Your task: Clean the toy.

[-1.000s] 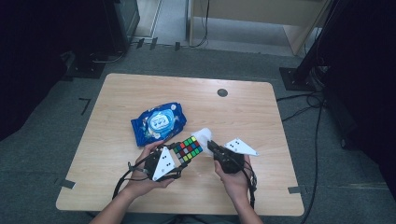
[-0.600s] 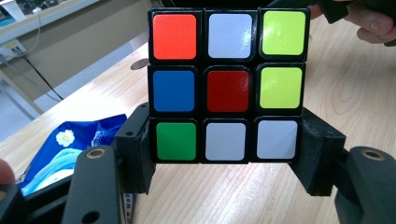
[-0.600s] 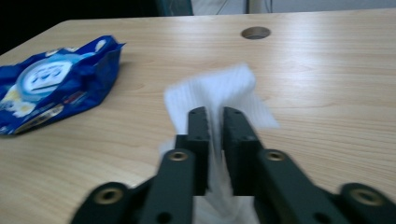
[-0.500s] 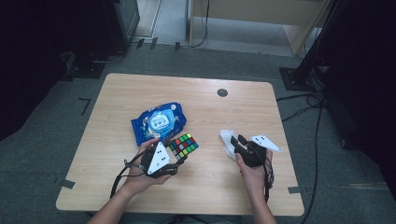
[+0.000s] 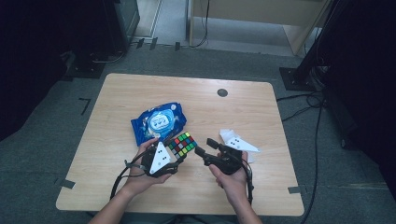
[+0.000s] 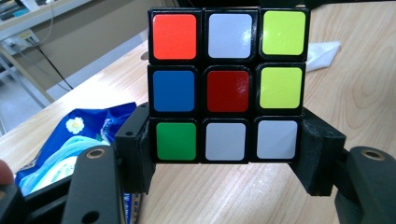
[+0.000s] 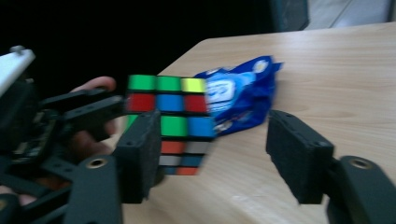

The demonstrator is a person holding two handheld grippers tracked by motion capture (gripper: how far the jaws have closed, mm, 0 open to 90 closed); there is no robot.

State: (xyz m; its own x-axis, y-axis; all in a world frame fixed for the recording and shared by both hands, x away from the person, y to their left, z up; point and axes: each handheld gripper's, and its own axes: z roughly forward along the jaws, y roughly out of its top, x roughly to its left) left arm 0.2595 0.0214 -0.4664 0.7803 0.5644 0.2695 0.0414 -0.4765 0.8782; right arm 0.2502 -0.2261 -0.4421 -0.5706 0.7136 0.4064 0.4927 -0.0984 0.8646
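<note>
Two grippers are mine: my left gripper (image 6: 224, 161) pinches the colour cube (image 6: 227, 84) by its bottom row at the frame's centre, while my right gripper (image 7: 210, 158), its jaws just opening and bare, stands spread before that cube, the blue packet (image 7: 243, 100) behind on the table (image 7: 355, 79).

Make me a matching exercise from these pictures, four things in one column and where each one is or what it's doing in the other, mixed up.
Things:
1. puzzle cube
2. blue packet
3. white tissue
4. right gripper

States:
A. lies crumpled on the table, right of the cube
B. jaws apart, nothing between them
C. clamped between the left gripper's jaws
D. lies on the table behind the cube

Pairs: 1-C, 2-D, 3-A, 4-B
</note>
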